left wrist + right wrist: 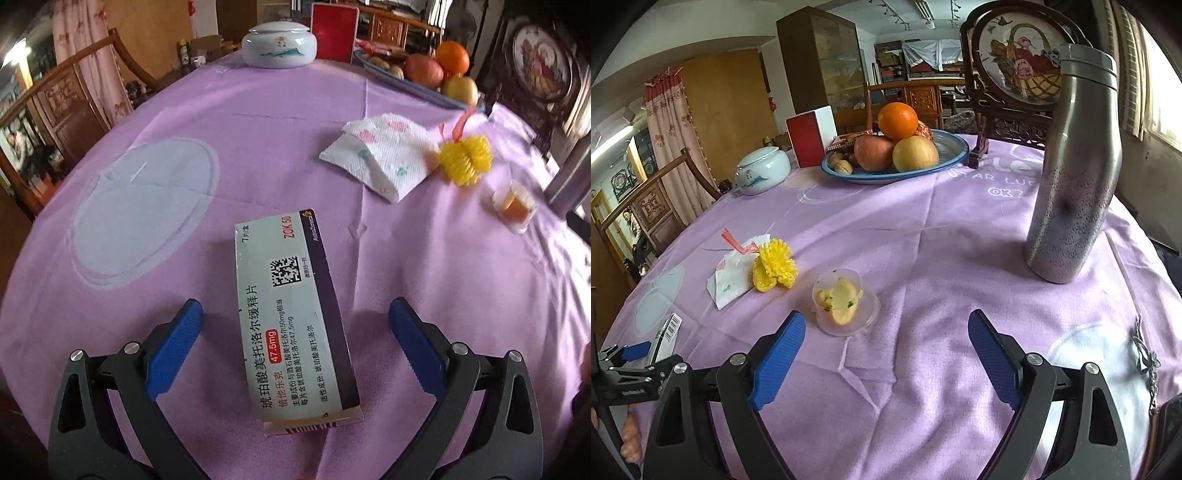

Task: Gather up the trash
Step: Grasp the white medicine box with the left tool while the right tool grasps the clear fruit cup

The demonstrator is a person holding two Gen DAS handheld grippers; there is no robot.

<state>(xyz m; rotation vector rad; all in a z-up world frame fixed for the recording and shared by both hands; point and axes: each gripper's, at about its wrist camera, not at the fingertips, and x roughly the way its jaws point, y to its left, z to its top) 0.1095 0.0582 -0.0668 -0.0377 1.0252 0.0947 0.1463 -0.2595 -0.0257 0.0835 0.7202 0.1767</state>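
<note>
1. Fingers of the left gripper (295,314) stand wide apart, one on each side of the medicine box (291,317), with a gap at both pads.
2. Right gripper (886,325) fingers are also spread, with nothing between them.
3. That box lies flat on the purple-clothed surface (277,147).
4. Beyond lie a crumpled napkin (384,155), a yellow mesh ball (466,158) and a small plastic cup (846,302).

A lived-in home dining room: a round table (923,236) under a lilac cloth holds a fruit plate (945,155), a porcelain jar (761,170) and a steel flask (1075,177). Carved wooden chairs (653,206), a floral curtain (670,147), a tall cabinet (822,62) and an embroidered screen (1019,62) surround it.
</note>
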